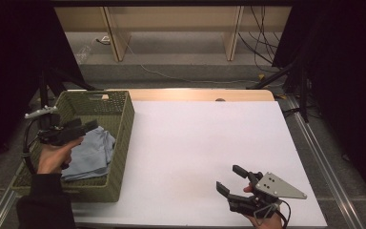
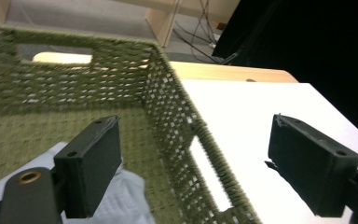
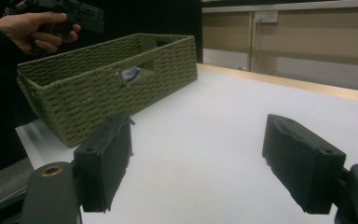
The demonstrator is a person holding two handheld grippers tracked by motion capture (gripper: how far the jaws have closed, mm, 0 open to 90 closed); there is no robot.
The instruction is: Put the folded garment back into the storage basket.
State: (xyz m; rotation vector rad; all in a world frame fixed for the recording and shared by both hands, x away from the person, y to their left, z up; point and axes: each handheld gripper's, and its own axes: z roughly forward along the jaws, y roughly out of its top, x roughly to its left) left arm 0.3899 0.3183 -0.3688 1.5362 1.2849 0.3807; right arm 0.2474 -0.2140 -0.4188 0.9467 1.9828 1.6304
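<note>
Left gripper (image 1: 88,127): jaws spread, empty, above blue cloth (image 1: 91,152) in basket (image 1: 119,143). Step: reaching in. Next: descend, pinch cloth. Right gripper (image 1: 232,178): parted, idle.

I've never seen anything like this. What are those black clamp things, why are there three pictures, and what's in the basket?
No robot here: a person holds a two-jawed tool in each hand. The left hand-held gripper hovers over a green woven basket with a light blue cloth lying inside. The right hand-held gripper hangs over the bare white table. Both are open and hold nothing. One picture looks down from above the table. The other two come from small cameras riding on each tool, looking out between its own black jaws.
</note>
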